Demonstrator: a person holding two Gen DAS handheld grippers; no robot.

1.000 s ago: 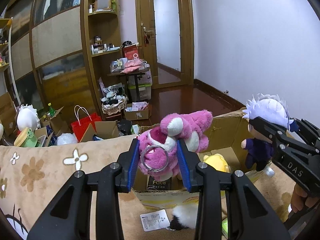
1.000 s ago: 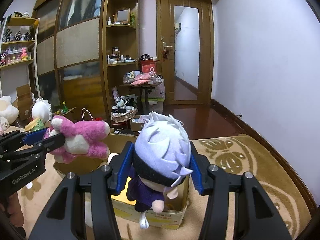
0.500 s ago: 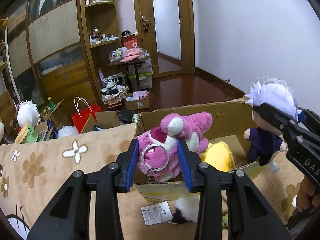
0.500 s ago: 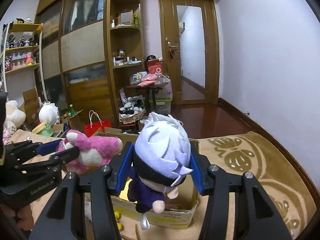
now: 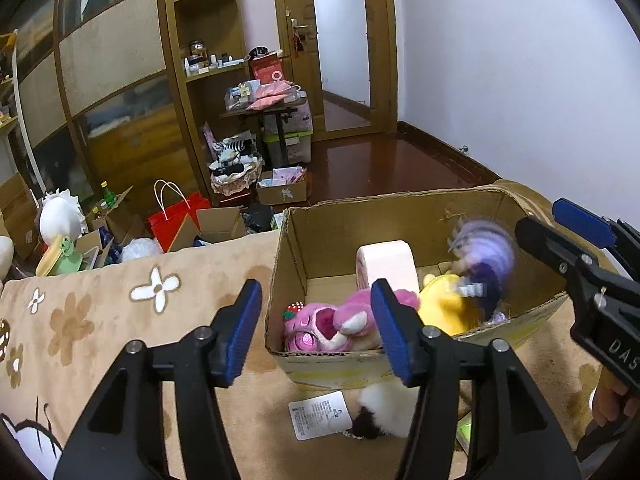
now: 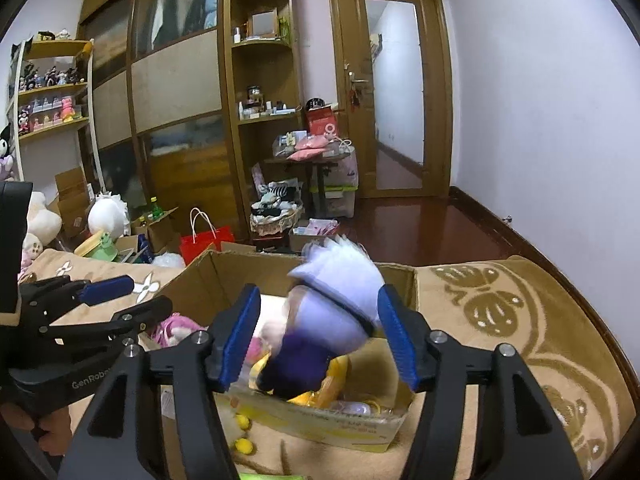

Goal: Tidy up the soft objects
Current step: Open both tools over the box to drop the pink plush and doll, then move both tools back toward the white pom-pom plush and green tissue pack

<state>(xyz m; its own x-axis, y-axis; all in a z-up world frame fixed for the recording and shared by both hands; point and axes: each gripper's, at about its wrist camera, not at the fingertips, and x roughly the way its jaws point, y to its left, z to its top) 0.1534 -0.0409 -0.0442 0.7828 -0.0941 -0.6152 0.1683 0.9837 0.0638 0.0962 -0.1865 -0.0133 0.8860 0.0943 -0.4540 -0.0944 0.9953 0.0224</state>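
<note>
A cardboard box sits on the tan blanket. The pink bear plush lies inside it at the front left, beside a yellow plush. The white-haired doll in purple is blurred, dropping into the box's right side. My left gripper is open and empty above the box's front edge. My right gripper is open, with the doll falling free between its jaws.
A white roll stands in the box. A black-and-white plush and a paper tag lie in front of the box. Beyond the blanket are cartons, a red bag and wooden shelves.
Both grippers opened. The pink bear dropped from my left gripper into the box. The white-haired doll left my right gripper and is falling into the box.
</note>
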